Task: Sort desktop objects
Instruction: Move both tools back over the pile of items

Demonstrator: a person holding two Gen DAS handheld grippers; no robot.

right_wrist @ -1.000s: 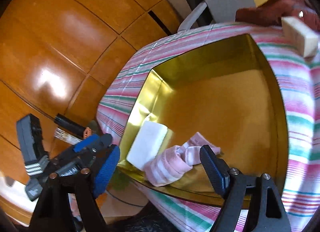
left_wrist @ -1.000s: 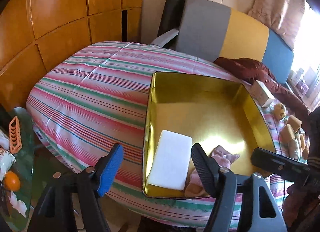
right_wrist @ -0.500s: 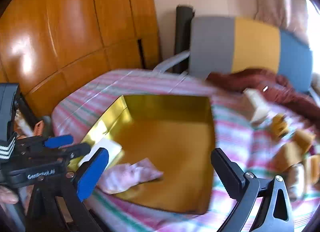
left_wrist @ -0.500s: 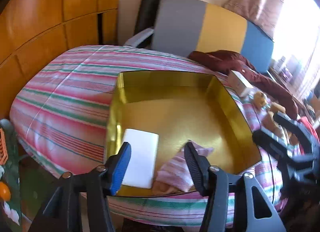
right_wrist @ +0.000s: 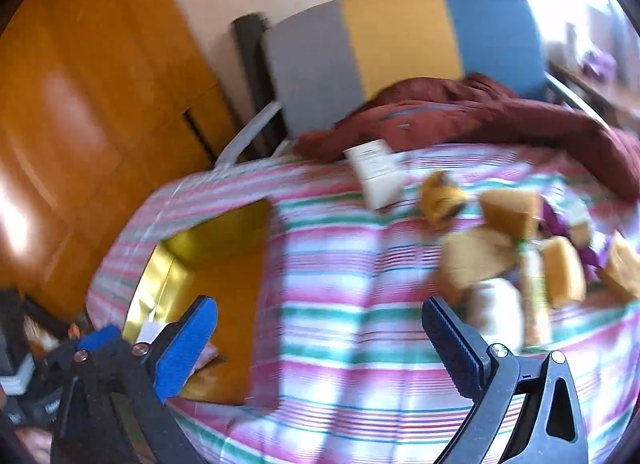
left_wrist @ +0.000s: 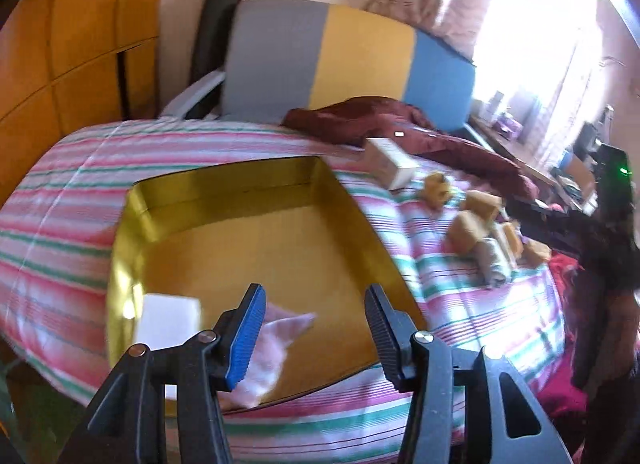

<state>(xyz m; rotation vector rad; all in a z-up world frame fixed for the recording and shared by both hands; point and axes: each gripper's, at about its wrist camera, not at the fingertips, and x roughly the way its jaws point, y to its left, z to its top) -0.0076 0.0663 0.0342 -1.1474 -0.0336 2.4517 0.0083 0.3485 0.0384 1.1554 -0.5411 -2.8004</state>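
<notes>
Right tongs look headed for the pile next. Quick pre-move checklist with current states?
1. Right tongs empty, jaws wide: ok.
2. Left tongs empty, nothing between the pads: ok.
3. Shiny gold rectangular tray has bare floor for more items: ok.
4. White flat block and pink striped cloth lie inside the tray: ok.
5. Pile of tan sponge-like blocks on the striped cloth-covered table in front of the right tongs: ok.
6. One piece separable from the pile: cannot tell, view blurred.
</notes>
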